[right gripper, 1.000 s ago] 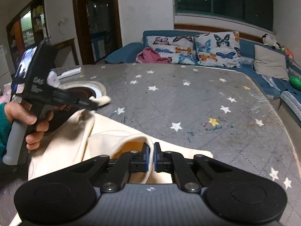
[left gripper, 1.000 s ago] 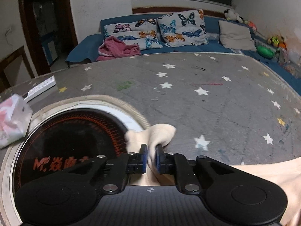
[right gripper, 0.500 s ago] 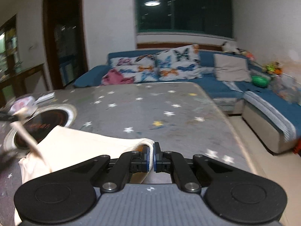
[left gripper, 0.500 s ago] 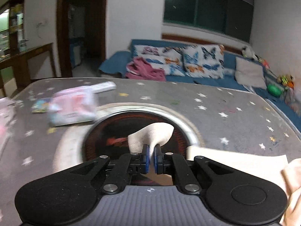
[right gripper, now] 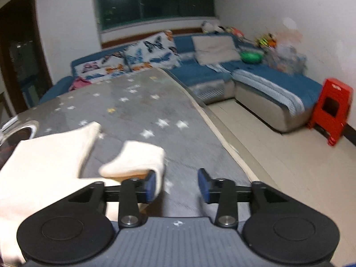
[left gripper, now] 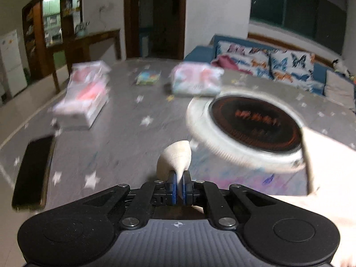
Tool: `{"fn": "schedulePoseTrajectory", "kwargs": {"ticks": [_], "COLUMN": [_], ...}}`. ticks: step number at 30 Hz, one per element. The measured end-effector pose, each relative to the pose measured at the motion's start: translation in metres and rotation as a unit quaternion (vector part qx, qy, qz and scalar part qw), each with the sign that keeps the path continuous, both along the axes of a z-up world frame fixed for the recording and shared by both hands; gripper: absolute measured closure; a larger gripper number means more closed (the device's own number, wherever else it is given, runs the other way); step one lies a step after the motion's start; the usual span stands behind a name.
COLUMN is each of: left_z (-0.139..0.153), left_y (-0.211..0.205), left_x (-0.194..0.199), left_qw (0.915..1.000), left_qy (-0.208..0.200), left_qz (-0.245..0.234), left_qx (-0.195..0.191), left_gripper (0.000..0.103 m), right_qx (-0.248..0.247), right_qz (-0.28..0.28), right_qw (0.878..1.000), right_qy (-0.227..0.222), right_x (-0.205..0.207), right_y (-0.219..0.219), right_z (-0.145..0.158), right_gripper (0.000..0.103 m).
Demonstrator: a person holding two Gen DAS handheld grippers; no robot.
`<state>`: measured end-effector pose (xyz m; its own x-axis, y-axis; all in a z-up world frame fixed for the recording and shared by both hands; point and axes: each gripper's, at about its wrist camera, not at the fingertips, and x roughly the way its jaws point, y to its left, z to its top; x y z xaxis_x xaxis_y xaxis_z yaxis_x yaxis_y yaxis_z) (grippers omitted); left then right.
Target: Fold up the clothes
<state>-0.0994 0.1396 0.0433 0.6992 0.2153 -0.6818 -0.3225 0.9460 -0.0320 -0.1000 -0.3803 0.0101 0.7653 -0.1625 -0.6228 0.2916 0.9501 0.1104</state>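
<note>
A cream garment lies spread on the grey star-patterned table. In the left wrist view my left gripper is shut on a bunched corner of the cream garment, with more cloth trailing to the right. In the right wrist view my right gripper has its jaws opening. A fold of the garment drapes against the left fingertip and nothing is pinched between the pads.
A round built-in hotplate sits in the table. A black phone, tissue packs and a booklet lie to the left. The table edge drops to the floor on the right, near a blue sofa and red stool.
Both grippers swung sideways, stretching the garment apart. The left view now faces the phone and tissue packs. The right gripper's jaws have parted and let go of the cloth edge.
</note>
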Motion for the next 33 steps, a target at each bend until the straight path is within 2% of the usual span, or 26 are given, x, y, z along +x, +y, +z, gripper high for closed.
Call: {"fn": "schedulePoseTrajectory", "kwargs": {"ticks": [1,4,5,7,11,17,20,25,27,29,31,33], "left_z": [-0.003,-0.011,-0.012,-0.015,-0.017,-0.019,-0.020,-0.021,-0.021,-0.021,-0.021,-0.022], "left_y": [-0.001,0.000,0.000,-0.003,-0.007,-0.005,-0.005,-0.004,-0.004,-0.003,-0.001,0.001], "left_x": [-0.001,-0.002,-0.001,0.001,0.000,0.001,0.002,0.003,0.003,0.004,0.004,0.003], "left_qw": [1.0000,0.9999,0.9998,0.9997,0.9994,0.9993,0.9992,0.9991,0.9991,0.9990,0.9988,0.9986], "left_qy": [0.005,0.014,0.016,0.020,0.021,0.026,0.026,0.027,0.028,0.028,0.029,0.029], "left_qz": [-0.001,-0.004,-0.006,-0.011,-0.015,-0.012,-0.009,-0.002,0.000,0.003,0.012,0.019], "left_qx": [0.001,0.006,0.007,0.013,0.022,0.026,0.028,0.031,0.032,0.033,0.037,0.039], "left_gripper": [0.097,0.092,0.092,0.092,0.089,0.086,0.086,0.085,0.084,0.077,0.070,0.069], "right_qx": [0.002,0.021,0.030,0.008,-0.081,-0.125,-0.152,-0.127,-0.099,-0.087,-0.099,-0.097], "right_qz": [-0.006,-0.028,-0.036,-0.025,0.014,0.049,0.028,-0.058,-0.092,-0.117,-0.134,-0.140], "right_qw": [1.000,0.999,0.999,1.000,0.996,0.991,0.988,0.990,0.991,0.989,0.986,0.985], "right_qy": [0.003,0.007,0.009,0.015,0.020,0.020,0.015,0.000,0.003,0.012,0.019,0.017], "right_x": [-0.003,-0.011,-0.013,-0.014,-0.010,0.008,0.014,0.009,0.002,-0.006,-0.013,-0.019], "right_y": [-0.003,-0.011,-0.012,-0.005,0.025,0.048,0.049,0.014,-0.006,-0.019,-0.026,-0.029], "right_z": [-0.003,-0.008,-0.009,-0.011,-0.010,-0.010,-0.011,-0.010,-0.010,-0.012,-0.013,-0.012], "right_gripper": [0.059,0.042,0.042,0.038,0.028,0.024,0.022,0.022,0.021,0.022,0.022,0.021]}}
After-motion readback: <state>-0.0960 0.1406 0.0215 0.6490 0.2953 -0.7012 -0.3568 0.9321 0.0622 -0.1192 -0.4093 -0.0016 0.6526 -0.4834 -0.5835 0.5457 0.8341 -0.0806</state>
